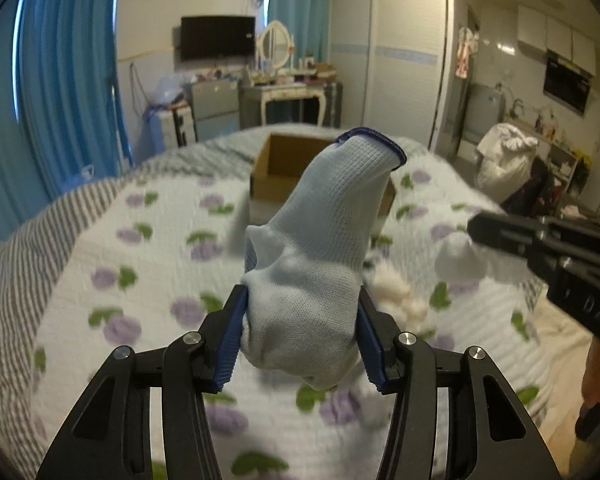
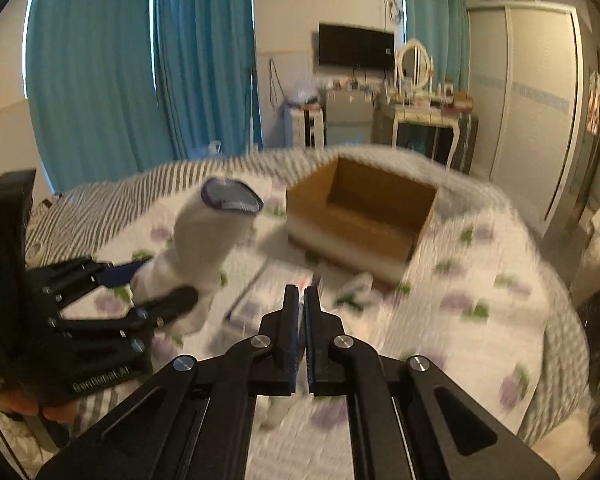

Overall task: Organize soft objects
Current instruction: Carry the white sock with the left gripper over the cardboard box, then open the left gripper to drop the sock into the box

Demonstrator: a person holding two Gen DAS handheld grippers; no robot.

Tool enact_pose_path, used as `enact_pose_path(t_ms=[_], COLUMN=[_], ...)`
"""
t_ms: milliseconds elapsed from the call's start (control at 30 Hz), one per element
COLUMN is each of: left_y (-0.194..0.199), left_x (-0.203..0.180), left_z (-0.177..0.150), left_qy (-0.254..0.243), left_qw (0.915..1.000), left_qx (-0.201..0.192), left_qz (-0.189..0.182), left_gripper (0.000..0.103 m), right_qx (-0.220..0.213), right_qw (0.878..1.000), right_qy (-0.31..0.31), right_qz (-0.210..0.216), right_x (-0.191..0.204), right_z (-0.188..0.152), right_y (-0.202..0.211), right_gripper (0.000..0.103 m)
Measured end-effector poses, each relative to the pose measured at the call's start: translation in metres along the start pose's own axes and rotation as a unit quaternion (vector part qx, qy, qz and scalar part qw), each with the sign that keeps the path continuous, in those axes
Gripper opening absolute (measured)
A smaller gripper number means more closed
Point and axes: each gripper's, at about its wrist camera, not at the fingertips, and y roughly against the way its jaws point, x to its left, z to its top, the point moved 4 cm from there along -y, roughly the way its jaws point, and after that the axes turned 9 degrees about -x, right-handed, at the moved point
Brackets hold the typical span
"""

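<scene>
My left gripper (image 1: pixel 300 308) is shut on a pale blue knit glove (image 1: pixel 324 240) with a dark blue cuff and holds it upright above the bed. The glove also shows in the right wrist view (image 2: pixel 204 248), gripped by the left gripper (image 2: pixel 156 284). An open cardboard box (image 1: pixel 284 168) stands on the bed beyond the glove; in the right wrist view the box (image 2: pixel 360 220) lies ahead of my right gripper (image 2: pixel 301 296). My right gripper is shut; a white soft object (image 1: pixel 460 260) shows at its tip in the left wrist view, and it is unclear whether it is held.
The bed has a white quilt with purple flowers (image 1: pixel 148 264) and a grey striped blanket (image 1: pixel 20 240). White fluffy stuffing (image 1: pixel 396 292) lies on the quilt. Small blurred items (image 2: pixel 356 284) lie before the box. Blue curtains, a dresser and a wardrobe stand beyond the bed.
</scene>
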Motion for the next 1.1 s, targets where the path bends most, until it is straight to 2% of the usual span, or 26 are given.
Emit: enact_pose_path(t_ms=[200,300,467,700,800,900,967,1000,1033,1067,1100], left_y=[-0.029,-0.052,-0.114,-0.197,-0.219,-0.236,-0.243,-0.245,-0.245,-0.243,-0.241], left_x=[0.002,0.003,0.005,0.005,0.006,0.006,0.004,0.005,0.006,0.007,0.007], left_z=[0.052,0.077,0.111,0.117,0.111,0.102,0.095,0.095,0.096,0.096,0.097], left_qy=[-0.002,-0.013,-0.01,-0.034,-0.035,-0.045,-0.062,-0.066,-0.066,-0.065,-0.065], left_qw=[0.9997,0.9994,0.9995,0.9994,0.9993,0.9988,0.9977,0.9972,0.997,0.9966,0.9966], left_qx=[-0.02,-0.031,-0.027,-0.003,0.009,0.016,0.017,0.012,0.005,-0.003,-0.003], left_qz=[-0.011,-0.002,-0.012,-0.003,-0.003,0.011,0.023,0.031,0.04,0.05,0.051], left_gripper=[0.05,0.05,0.05,0.051,0.052,0.055,0.069,0.085,0.091,0.092,0.092], right_qx=[-0.031,-0.034,-0.022,0.026,0.044,0.055,0.062,0.065,0.067,0.068,0.066], right_qw=[0.999,0.999,1.0,0.998,0.996,0.995,0.994,0.994,0.994,0.994,0.994], right_qy=[0.011,0.001,-0.012,-0.053,-0.079,-0.082,-0.086,-0.085,-0.082,-0.08,-0.079], right_qz=[-0.005,-0.004,-0.014,-0.015,-0.008,-0.006,-0.012,-0.016,-0.027,-0.036,-0.041], right_x=[-0.023,-0.04,-0.074,-0.124,-0.139,-0.147,-0.15,-0.152,-0.155,-0.157,-0.159], right_z=[0.066,0.091,0.118,0.106,0.091,0.077,0.071,0.069,0.067,0.064,0.062], right_y=[-0.026,-0.048,-0.109,-0.203,-0.229,-0.247,-0.255,-0.258,-0.261,-0.261,-0.26], right_gripper=[0.003,0.003,0.003,0.003,0.003,0.003,0.003,0.003,0.008,0.014,0.035])
